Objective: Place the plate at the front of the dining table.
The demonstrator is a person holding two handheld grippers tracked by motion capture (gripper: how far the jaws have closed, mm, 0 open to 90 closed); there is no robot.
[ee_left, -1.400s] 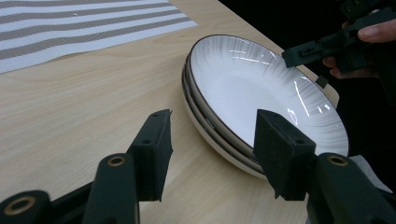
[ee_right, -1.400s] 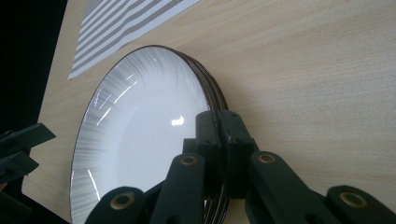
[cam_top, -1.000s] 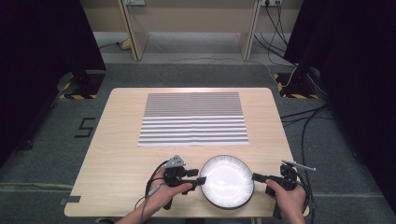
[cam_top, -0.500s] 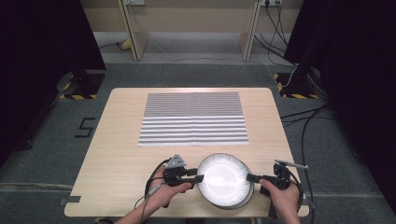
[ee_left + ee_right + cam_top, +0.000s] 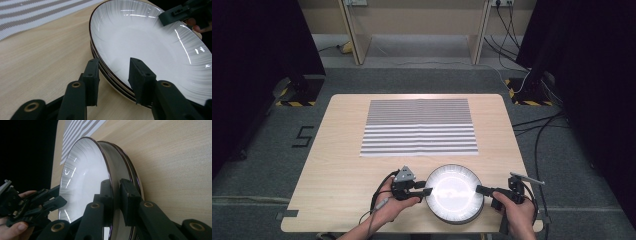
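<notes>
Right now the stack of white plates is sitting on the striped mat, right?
Not quite. The stack of plates is white, as you say, but it stands on the bare wood of the table, close to the near edge. It is apart from the striped mat, which lies farther back. The high view shows the strip of bare wood between them.
</notes>
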